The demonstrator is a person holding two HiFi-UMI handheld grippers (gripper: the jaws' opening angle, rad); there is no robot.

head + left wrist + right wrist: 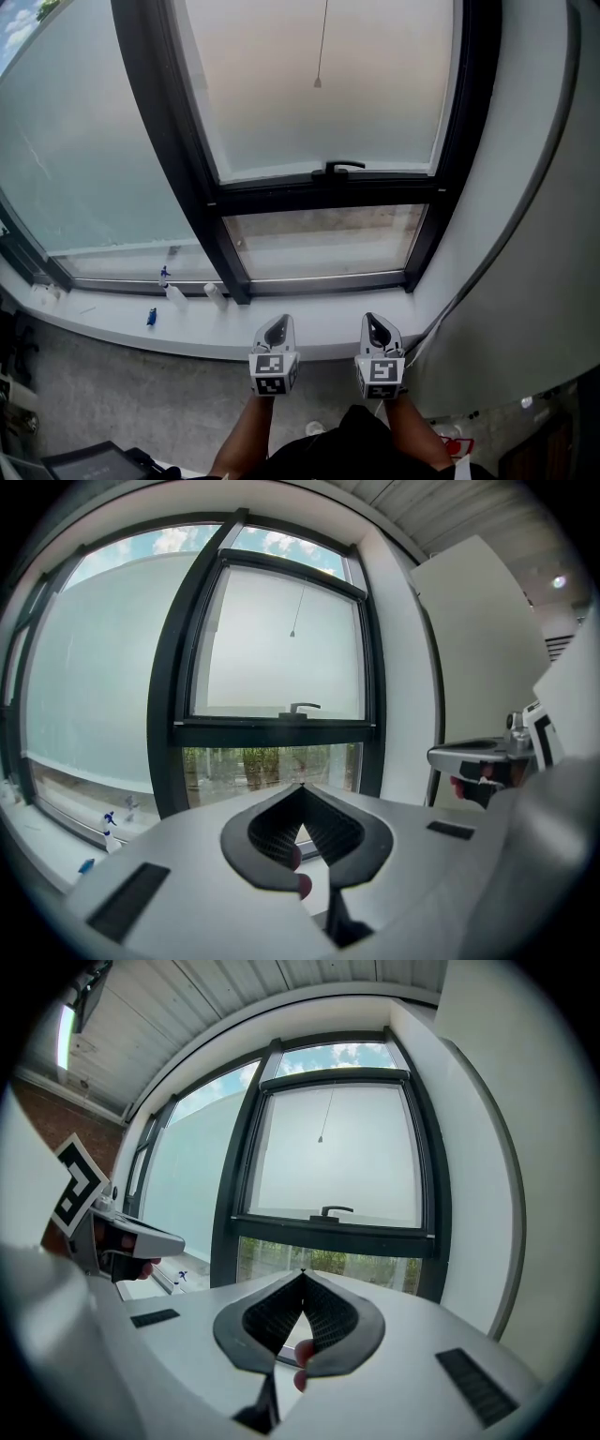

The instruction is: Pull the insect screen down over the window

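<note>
Insect screen, pale and hazy, partway down

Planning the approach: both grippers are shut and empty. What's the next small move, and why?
Probably raise the right gripper toward the pull cord and open its jaws. Both it and the left gripper are shut, empty and low by the sill, while the cord hangs untouched in the upper pane.

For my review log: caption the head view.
Left gripper and right gripper, jaws shut, below black-framed window; thin pull cord untouched.
</note>
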